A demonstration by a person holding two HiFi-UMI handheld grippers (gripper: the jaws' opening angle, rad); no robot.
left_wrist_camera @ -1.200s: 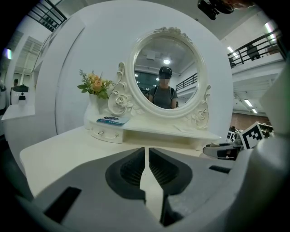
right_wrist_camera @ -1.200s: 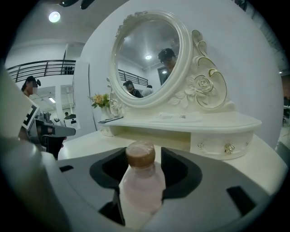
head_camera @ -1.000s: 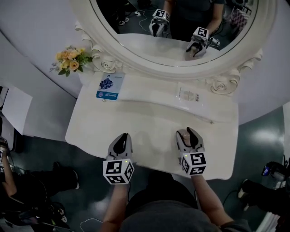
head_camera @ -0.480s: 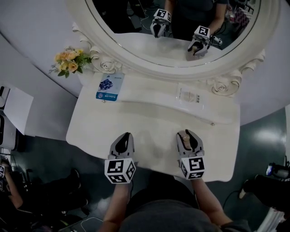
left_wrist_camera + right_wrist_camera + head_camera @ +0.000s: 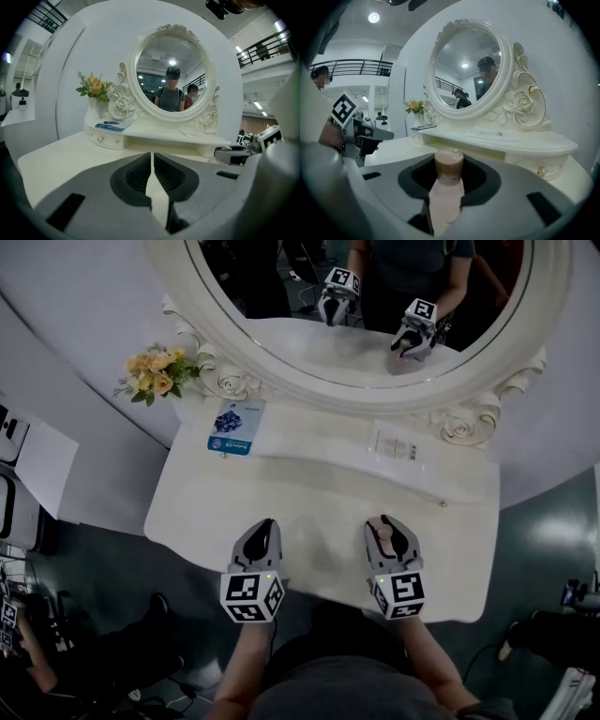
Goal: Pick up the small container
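Note:
The small container [image 5: 448,174] is a pale pinkish-brown bottle with a clear cap. It stands upright between the jaws of my right gripper [image 5: 449,164], which have just been closing and now press on its sides. In the head view the right gripper [image 5: 386,527] is over the front right of the white dressing table [image 5: 309,488], with the container [image 5: 378,527] showing between its jaws. My left gripper [image 5: 261,531] rests level beside it at the front left. It is shut with nothing in it [image 5: 152,157].
A raised shelf at the back carries a blue card [image 5: 232,427] and a clear packet [image 5: 394,443]. Above it stands an oval mirror [image 5: 375,296] in an ornate frame, with flowers [image 5: 155,373] at its left. The table's front edge lies just under both grippers.
The right gripper's jaws have drawn in around the container. Both grippers have stayed where they were; the head view has shifted slightly.

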